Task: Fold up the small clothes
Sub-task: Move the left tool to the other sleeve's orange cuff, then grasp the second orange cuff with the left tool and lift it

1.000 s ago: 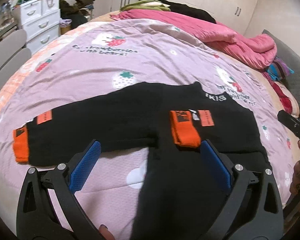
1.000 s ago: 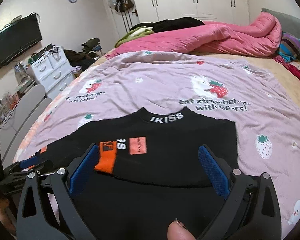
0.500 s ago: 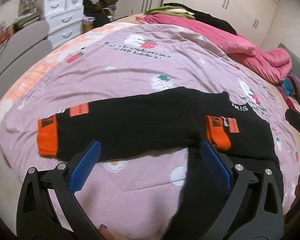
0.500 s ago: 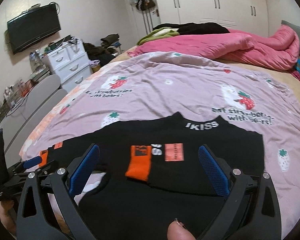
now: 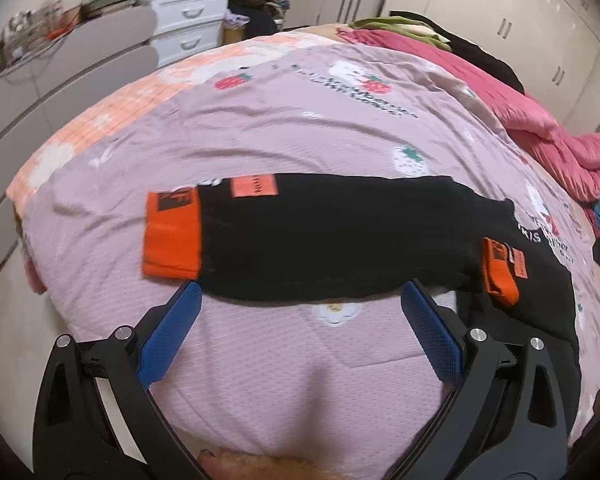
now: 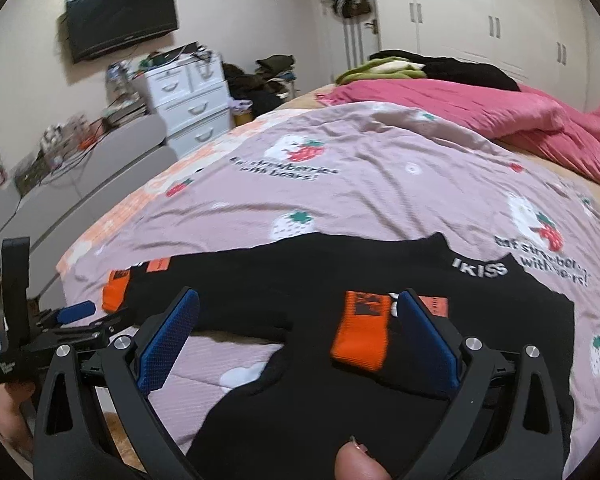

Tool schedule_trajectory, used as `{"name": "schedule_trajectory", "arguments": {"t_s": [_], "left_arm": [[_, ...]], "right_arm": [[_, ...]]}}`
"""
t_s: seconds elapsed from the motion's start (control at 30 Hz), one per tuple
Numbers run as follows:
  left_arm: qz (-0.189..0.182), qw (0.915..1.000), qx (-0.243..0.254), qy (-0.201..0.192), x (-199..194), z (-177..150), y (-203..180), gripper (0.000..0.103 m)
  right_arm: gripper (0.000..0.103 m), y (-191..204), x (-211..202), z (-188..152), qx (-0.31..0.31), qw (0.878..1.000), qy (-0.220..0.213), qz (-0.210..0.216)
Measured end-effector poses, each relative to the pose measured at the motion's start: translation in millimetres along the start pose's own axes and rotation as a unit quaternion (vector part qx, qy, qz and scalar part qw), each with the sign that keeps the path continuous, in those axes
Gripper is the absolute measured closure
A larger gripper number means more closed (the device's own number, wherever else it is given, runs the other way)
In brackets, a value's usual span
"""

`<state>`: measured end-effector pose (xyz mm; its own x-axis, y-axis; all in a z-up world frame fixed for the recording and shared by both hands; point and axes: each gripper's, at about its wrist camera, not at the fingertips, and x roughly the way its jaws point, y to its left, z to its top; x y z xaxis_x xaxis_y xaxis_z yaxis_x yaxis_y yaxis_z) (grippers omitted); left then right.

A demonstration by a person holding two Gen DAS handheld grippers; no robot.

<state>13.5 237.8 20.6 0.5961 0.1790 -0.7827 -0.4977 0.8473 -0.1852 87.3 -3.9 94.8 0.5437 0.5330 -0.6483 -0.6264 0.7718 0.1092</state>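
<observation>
A small black sweater with orange cuffs lies flat on the pink strawberry bedspread. Its left sleeve stretches out to the left, ending in an orange cuff. The other sleeve is folded over the body, its orange cuff on the chest. My left gripper is open and empty, just in front of the outstretched sleeve. My right gripper is open and empty above the sweater's body. The left gripper also shows in the right wrist view, beside the outstretched cuff.
A rumpled pink quilt and dark and green clothes lie at the far side of the bed. A white drawer chest and grey padded bench stand left of the bed. A wall TV hangs above.
Both grippers have swung to the left. The left gripper now faces the outstretched sleeve and its cuff. The sweater has not moved.
</observation>
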Motion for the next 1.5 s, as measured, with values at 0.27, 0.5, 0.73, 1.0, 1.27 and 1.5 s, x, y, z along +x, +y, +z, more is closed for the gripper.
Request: {"name": "schedule_trajectory", "arguments": {"t_s": [0.27,0.5,0.73,1.0,1.27,1.5], "left_arm": [[0.003,0.9992,-0.038,0.011,6.4,-4.8,30.8,0.009],[-0.004,0.9961,-0.084,0.026,17.3,-7.8,57.7,0.009],[-0.012,0.9909,-0.13,0.034,27.4,-11.3,83.2,0.009],[-0.011,0.9856,-0.167,0.023,42.5,-10.0,98.2,0.009],[0.015,0.983,-0.183,-0.012,55.1,8.0,101.7,0.051],[-0.016,0.9814,-0.189,-0.031,52.4,22.6,96.2,0.092]], "right_arm": [[0.004,35.1,20.4,-6.9,-0.029,0.999,0.018,0.023],[0.004,52.3,31.8,-16.1,-0.037,0.998,0.032,0.035],[0.004,58.3,43.5,-23.7,-0.035,0.998,0.046,0.04],[0.004,58.3,55.7,-34.5,-0.025,0.997,0.059,0.046],[0.004,27.3,51.7,-38.7,0.012,0.998,0.059,0.031],[0.004,-21.6,36.5,-48.1,0.072,0.996,0.053,-0.001]]}}
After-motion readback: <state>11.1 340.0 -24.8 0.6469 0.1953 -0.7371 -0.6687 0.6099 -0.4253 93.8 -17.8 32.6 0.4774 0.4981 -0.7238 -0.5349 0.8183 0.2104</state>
